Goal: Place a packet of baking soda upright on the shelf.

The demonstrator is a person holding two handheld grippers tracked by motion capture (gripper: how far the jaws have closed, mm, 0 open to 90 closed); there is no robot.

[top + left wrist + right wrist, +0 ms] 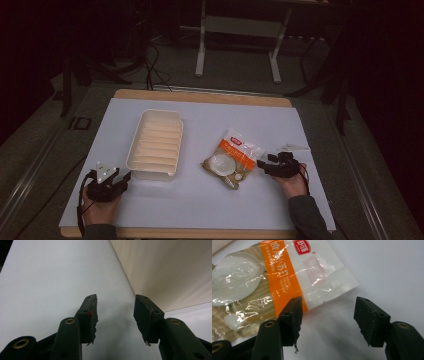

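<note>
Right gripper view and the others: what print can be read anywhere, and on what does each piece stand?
"食用小苏打": large white characters down the orange band of the plastic packet.
Red badge at the packet's top: white characters, too blurred to read.
Small Latin line beside the large characters: seems to read "Sodium Hydrogen Carbonate", barely legible.
Packet in the high view: print too small to read.
White tray: no text seen.
Slip of paper at the table's right edge: nothing legible.

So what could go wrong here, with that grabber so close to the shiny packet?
The right gripper stands open at the edge of the packet. The glossy plastic may slip from the jaws, or the packet may simply slide across the smooth white table. The left gripper sits close beside the cream tray and could nudge it.
</note>
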